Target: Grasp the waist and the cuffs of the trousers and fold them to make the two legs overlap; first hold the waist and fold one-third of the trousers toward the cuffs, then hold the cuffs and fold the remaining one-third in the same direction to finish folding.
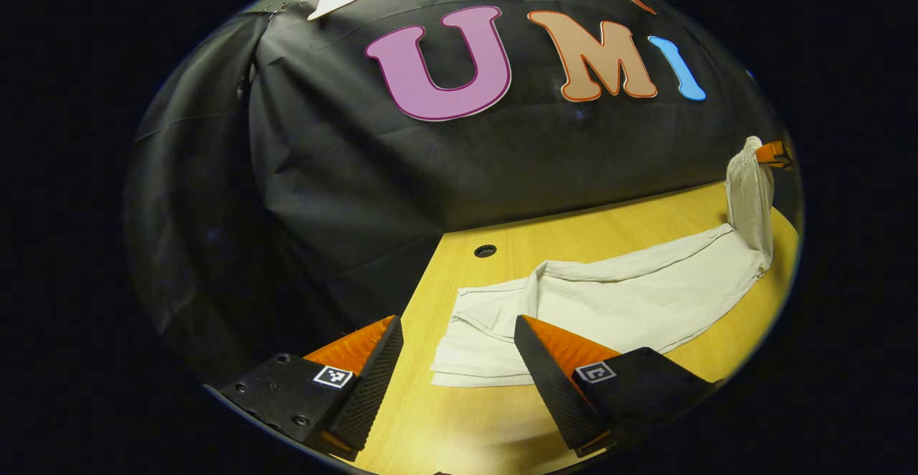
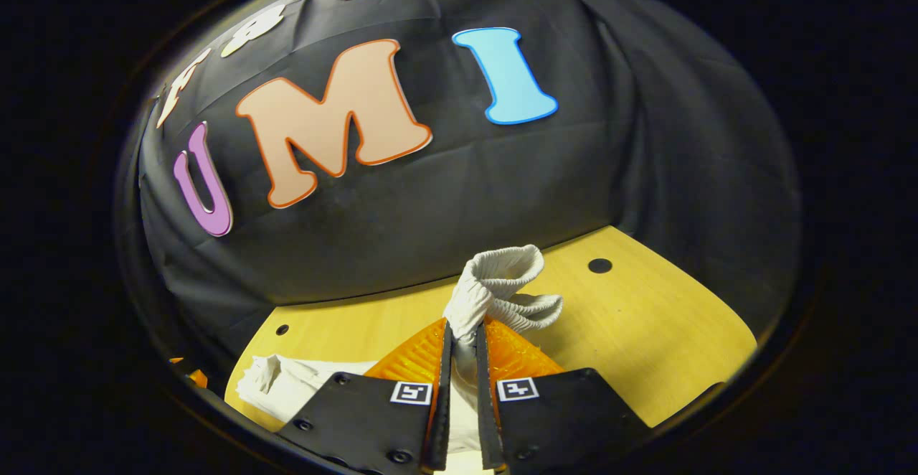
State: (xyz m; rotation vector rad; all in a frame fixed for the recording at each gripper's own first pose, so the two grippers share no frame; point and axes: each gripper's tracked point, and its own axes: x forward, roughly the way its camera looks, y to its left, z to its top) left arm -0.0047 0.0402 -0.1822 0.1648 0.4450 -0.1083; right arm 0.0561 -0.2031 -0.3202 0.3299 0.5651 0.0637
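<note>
The left tongs (image 1: 459, 367) hang low over the near edge of the bench (image 1: 617, 234), released, their jaws spread wide with nothing between them, just above the near left end of the trousers (image 1: 609, 303). The pale trousers lie flat on the bench, their long axis running from that near left end away to the far right, where one end is lifted off the wood and hangs upright. The right tongs (image 2: 460, 339) are clenched on that raised end, both fingers (image 2: 484, 360) pressing a bunched fold of the cloth, which puffs out above the tips. In the left gripper view the right tongs appear at the top of the lifted cloth.
</note>
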